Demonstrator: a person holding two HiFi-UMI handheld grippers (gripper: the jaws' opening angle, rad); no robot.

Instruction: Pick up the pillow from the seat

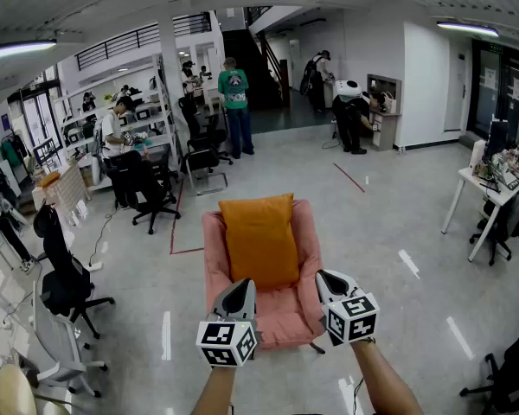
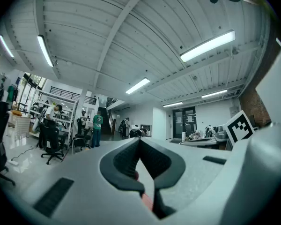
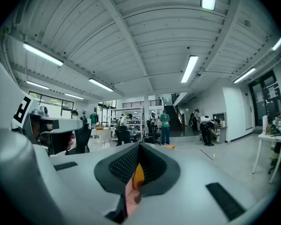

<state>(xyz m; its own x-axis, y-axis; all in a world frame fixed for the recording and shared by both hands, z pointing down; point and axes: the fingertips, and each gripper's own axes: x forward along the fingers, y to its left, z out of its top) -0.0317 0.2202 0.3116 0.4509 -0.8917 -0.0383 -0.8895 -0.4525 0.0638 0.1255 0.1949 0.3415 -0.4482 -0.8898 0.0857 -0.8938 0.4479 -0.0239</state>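
Note:
An orange pillow (image 1: 259,239) leans against the back of a pink armchair (image 1: 214,263) in the middle of the head view. Both grippers hover in front of the chair, above its seat's front edge. My left gripper (image 1: 240,285) is shut and empty, to the pillow's lower left. My right gripper (image 1: 327,277) is shut and empty too, to the pillow's lower right. Neither touches the pillow. In the right gripper view a sliver of orange pillow (image 3: 137,176) and pink chair shows through the jaw gap; my right gripper (image 3: 139,146) points level. My left gripper (image 2: 139,142) also points level.
Black office chairs (image 1: 147,193) stand at the left, with desks and shelving (image 1: 143,119) behind. A white desk (image 1: 480,193) with clutter stands at the right. Several people (image 1: 234,102) stand far back near the stairs. Grey floor (image 1: 389,258) surrounds the armchair.

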